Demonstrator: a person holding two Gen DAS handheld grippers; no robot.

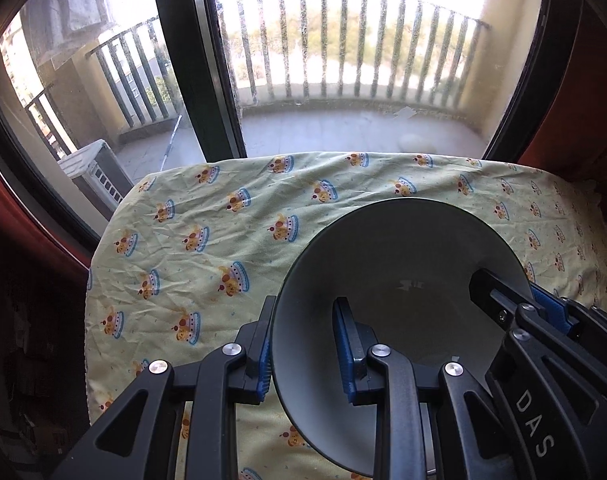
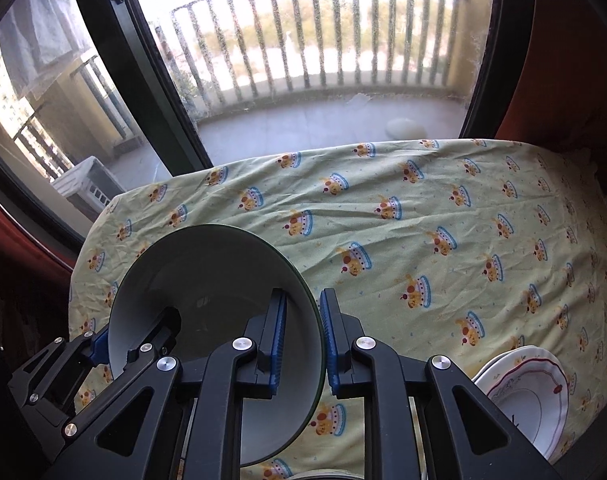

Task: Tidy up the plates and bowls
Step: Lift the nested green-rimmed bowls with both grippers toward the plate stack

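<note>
You've got the grey bowl pinched at both rims: L gripper and R gripper clamped, bowl tilted above the tablecloth.

Each tool is black, blue-padded, silver-screwed, one lettered "DAS".

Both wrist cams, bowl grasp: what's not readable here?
- Bowl underside and lower rim: left wrist view, hidden by the left gripper linkage and the bottom edge.
- Patterned plates: right wrist view, how many are stacked, cut by the right gripper arm and the edge.
- White rim at bottom: right wrist view, cut off, unidentifiable.
- Table under the cloth: covered.
</note>
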